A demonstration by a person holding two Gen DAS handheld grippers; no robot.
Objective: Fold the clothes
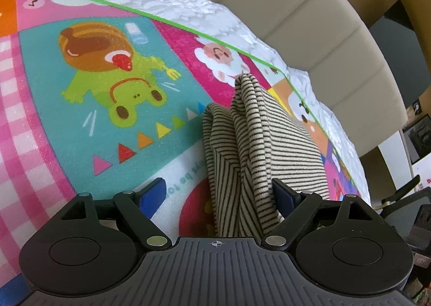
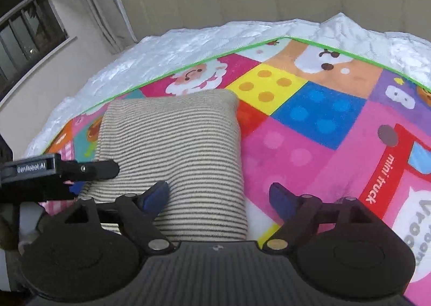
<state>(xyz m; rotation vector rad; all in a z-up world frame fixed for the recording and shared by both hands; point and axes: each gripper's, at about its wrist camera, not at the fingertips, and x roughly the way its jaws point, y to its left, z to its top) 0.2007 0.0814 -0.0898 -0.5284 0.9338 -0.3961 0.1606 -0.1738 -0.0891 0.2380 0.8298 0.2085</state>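
Striped garment nearly folded on the play mat

You have the colourful mat (image 2: 309, 144) spread over the white bed cover (image 2: 121, 69), with the striped garment (image 2: 175, 149) lying on it as a compact folded rectangle. Your left gripper (image 1: 218, 193) and right gripper (image 2: 219, 195) both stand released, gripping nothing, so probably only tidying remains.

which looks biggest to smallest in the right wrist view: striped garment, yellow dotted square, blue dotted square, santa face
1. striped garment, clearly largest, though it lies nearest the camera, which inflates it.
2. blue dotted square.
3. yellow dotted square, somewhat smaller than the blue one.
4. santa face, partly hidden by the garment, so close to the yellow; unsure.
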